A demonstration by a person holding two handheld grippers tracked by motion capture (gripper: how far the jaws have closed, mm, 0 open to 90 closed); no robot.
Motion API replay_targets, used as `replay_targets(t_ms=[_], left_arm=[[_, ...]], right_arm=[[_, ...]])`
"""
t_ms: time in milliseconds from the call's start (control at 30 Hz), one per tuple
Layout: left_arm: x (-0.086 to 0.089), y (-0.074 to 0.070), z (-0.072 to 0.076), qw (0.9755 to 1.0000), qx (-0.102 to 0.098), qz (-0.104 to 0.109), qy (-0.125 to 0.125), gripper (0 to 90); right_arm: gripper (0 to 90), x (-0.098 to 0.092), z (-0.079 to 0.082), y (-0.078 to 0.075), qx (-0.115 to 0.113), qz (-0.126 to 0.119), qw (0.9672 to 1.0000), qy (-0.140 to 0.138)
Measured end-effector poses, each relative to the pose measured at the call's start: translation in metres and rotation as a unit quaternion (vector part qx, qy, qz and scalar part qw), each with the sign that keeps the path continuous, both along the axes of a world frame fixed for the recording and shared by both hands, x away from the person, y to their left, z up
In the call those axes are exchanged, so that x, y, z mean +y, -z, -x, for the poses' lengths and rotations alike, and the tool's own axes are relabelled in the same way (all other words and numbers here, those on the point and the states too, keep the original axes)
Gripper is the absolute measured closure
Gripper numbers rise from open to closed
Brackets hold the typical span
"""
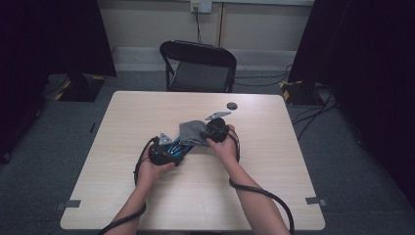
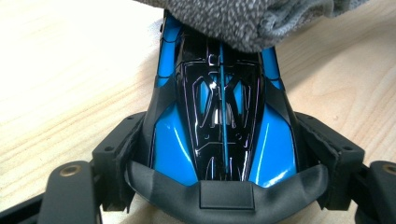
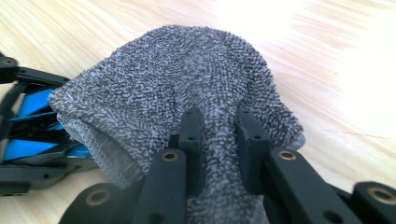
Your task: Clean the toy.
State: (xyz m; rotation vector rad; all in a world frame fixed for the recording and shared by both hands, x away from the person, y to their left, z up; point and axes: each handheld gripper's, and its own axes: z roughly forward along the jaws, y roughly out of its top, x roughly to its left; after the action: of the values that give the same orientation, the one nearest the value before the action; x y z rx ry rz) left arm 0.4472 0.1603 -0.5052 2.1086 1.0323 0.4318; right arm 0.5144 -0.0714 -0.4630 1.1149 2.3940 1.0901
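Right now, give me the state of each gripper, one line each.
Left gripper: closed on the blue and black toy car, jaws wide around its body.
Right gripper: closed, pinching the grey cloth.

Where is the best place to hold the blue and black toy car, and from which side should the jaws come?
Probably across the toy car body's two long flanks, approached from the end away from the grey cloth: the left gripper already clamps there, leaving the cloth-covered end free.

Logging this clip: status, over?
Left gripper shut on toy car. Right gripper shut on grey cloth, cloth over car's far end. Nothing in the way.
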Motion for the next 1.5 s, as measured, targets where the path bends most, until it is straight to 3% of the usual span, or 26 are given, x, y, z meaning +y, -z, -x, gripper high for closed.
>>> replay_targets(t_ms=[867,1500], left_arm=[[0.0,0.0,0.0,1.0,0.0,0.0,0.0,24.3],[0.0,0.0,0.0,1.0,0.0,0.0,0.0,24.3]], right_arm=[[75.1,-0.027,-0.006,0.007,0.002,0.018,0.9993,0.032],[75.0,-0.059,-0.004,0.006,0.0,0.023,0.9982,0.055]])
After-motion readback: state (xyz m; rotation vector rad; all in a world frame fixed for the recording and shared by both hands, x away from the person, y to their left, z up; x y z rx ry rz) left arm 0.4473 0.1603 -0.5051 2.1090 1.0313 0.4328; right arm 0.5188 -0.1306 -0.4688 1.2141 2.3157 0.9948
